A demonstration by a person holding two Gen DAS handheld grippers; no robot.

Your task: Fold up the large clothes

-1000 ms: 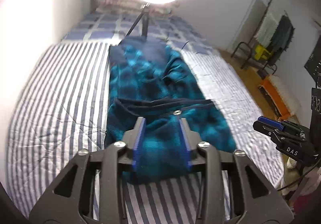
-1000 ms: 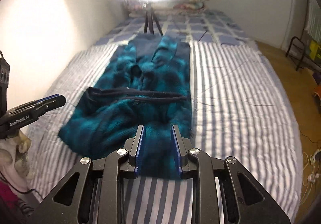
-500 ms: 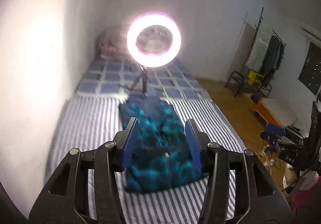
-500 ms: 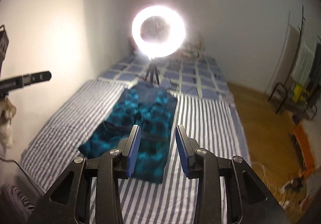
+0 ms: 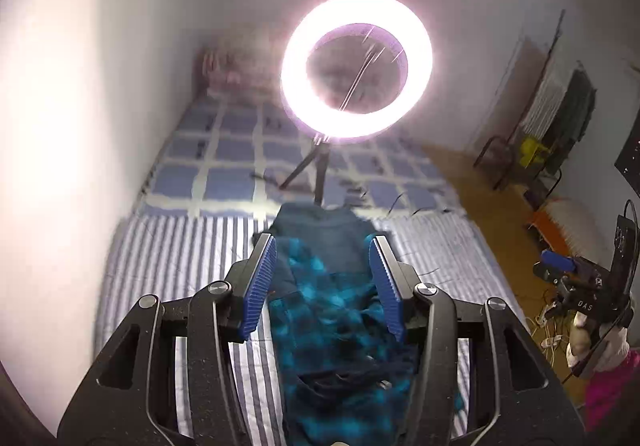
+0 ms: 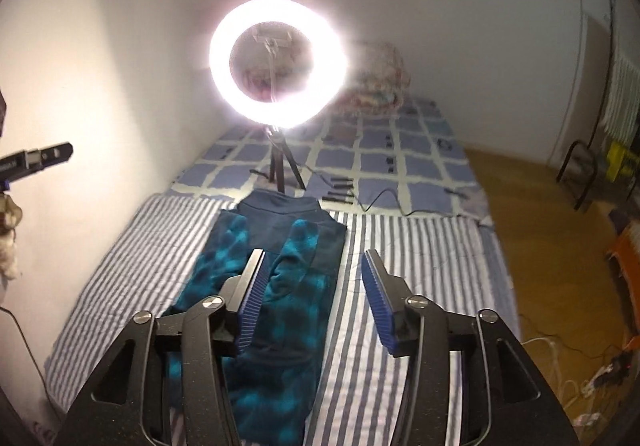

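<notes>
A teal and navy fleece garment [image 5: 332, 310] lies lengthwise, folded narrow, on the striped bed; it also shows in the right wrist view [image 6: 280, 286]. My left gripper [image 5: 322, 252] is open and empty, raised above the garment's near half. My right gripper [image 6: 314, 260] is open and empty, raised above the garment's right edge and the striped sheet [image 6: 420, 246]. The right gripper also shows at the right edge of the left wrist view [image 5: 560, 266]. The left gripper's tip shows at the left of the right wrist view [image 6: 44, 158].
A lit ring light [image 6: 278, 62] on a tripod [image 6: 280, 170] stands on the checked blanket [image 6: 400, 166] beyond the garment, with a cable [image 6: 384, 202] beside it. A white wall runs along the bed's left. Wood floor [image 6: 540, 226], a clothes rack [image 5: 560, 126] and cables lie right.
Both grippers opened, let go of the garment's near hem and rose away from the bed. The garment now lies flat, narrower and longer in view.
</notes>
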